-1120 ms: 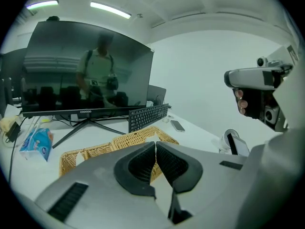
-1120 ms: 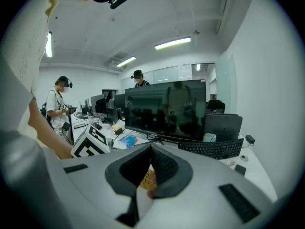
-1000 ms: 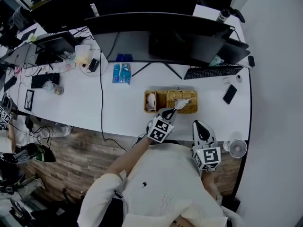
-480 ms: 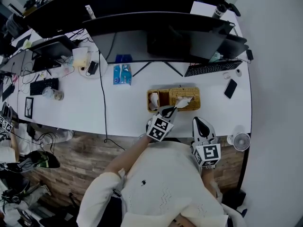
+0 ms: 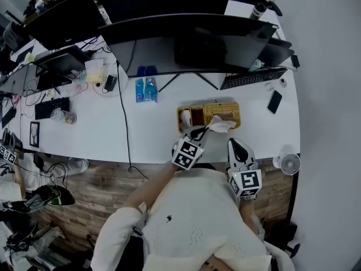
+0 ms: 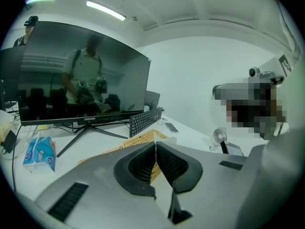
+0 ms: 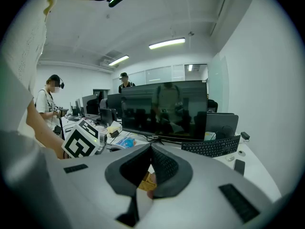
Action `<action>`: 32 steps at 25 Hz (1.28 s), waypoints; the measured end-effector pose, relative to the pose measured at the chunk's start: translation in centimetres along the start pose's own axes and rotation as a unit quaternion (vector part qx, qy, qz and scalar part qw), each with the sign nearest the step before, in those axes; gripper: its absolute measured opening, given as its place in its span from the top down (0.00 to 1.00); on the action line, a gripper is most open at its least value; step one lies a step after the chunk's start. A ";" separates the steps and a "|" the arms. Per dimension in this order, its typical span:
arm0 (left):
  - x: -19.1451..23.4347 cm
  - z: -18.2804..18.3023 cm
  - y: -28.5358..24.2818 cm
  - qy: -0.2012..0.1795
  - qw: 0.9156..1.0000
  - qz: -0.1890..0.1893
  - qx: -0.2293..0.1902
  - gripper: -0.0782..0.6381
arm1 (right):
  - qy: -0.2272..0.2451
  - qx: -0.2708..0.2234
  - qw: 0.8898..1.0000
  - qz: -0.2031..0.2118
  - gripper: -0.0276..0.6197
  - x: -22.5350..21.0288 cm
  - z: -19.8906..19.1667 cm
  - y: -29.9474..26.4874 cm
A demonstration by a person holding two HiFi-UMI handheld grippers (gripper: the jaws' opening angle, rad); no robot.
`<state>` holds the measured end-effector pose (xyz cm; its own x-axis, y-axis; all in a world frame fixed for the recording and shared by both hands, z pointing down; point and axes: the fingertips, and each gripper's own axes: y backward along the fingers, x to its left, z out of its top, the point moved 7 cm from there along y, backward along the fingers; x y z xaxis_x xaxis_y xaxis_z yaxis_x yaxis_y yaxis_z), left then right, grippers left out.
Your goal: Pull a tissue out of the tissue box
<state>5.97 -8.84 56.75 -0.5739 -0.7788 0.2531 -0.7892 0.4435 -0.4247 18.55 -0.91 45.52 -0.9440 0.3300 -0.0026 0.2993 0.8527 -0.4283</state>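
A woven wicker tissue box (image 5: pixel 224 109) stands on the white desk (image 5: pixel 84 129) near its front edge. A white tissue (image 5: pixel 221 125) sticks out of its top and stretches toward me. My left gripper (image 5: pixel 202 131) is shut on the near end of that tissue, just in front of the box. In the left gripper view the jaws (image 6: pixel 156 149) meet, with the wicker box (image 6: pixel 138 138) beyond them. My right gripper (image 5: pixel 237 144) hovers by the desk's front edge, right of the left one. Its jaws (image 7: pixel 151 151) are shut and hold nothing.
A large monitor (image 5: pixel 186 38) on a stand spans the desk behind the box. A keyboard (image 5: pixel 251 79) and a phone (image 5: pixel 274 101) lie to the right, and a small fan (image 5: pixel 290 164) sits at the near right corner. Blue tissue packs (image 5: pixel 145 88) lie left of the box.
The left gripper has drawn back from the box, and more of the tissue now shows above the box top. The right gripper stays beside it near the desk edge.
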 end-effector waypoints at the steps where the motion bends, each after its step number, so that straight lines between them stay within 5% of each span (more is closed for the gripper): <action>1: 0.1 0.1 0.2 -0.001 1.000 0.000 -0.001 0.87 | 0.000 0.000 1.000 0.000 0.96 0.1 0.0 0.0; 32: 1.5 0.9 9.8 0.025 0.995 0.054 -0.077 0.87 | 0.017 -0.002 0.998 0.053 0.96 4.0 0.5 -1.6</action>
<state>-2.40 -6.09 52.17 -0.6642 -0.7015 0.2581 -0.7443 0.5890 -0.3148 14.23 -1.17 45.71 -0.9018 0.4318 -0.0164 0.3974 0.8139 -0.4239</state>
